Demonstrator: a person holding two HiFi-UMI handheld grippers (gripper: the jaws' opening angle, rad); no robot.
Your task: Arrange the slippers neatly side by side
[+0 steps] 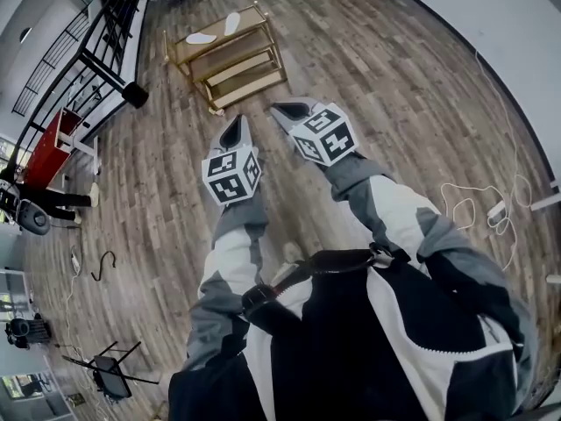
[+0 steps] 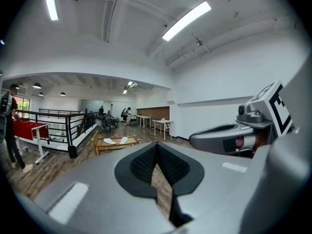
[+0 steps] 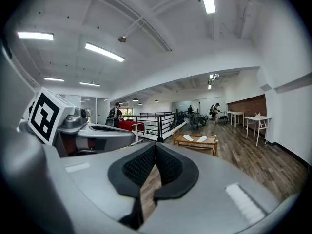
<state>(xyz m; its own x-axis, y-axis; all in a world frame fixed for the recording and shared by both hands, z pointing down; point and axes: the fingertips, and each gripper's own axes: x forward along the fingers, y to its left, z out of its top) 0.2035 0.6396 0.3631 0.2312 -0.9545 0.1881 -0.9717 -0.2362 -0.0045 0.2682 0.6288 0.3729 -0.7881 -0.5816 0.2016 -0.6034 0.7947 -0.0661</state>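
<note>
Head view first: the left gripper [image 1: 234,132] and right gripper [image 1: 294,110], both grey with marker cubes, are held out over the brown wood-plank floor [image 1: 377,68], pointing toward a low light-wood slatted rack [image 1: 235,67]. On the rack's top board lie the 2 slippers, well apart from both grippers. They are thin, flat and white, sole-shaped. The nearer slipper [image 1: 200,38] lies along the board and the farther slipper [image 1: 232,23] is angled away from it, so they sit close but not touching and not parallel. A black railing [image 1: 88,55] runs along the left, and a white cable [image 1: 473,204] loops on the floor at the right.

Over to the left gripper view: the dark ribbed pads [image 2: 146,162] are pressed together at the tips with nothing between them, only floor showing behind. Beyond them stands the rack, with the pale pair on top, 1 slipper [image 2: 109,141] beside the other [image 2: 124,140]. The right gripper pokes in from the right.

Right gripper view: the same story, with its pads [image 3: 168,164] closed tip to tip and empty. The rack stands ahead and to the right, and the 2 white soles on top splay apart. The left gripper shows at the left.
</note>
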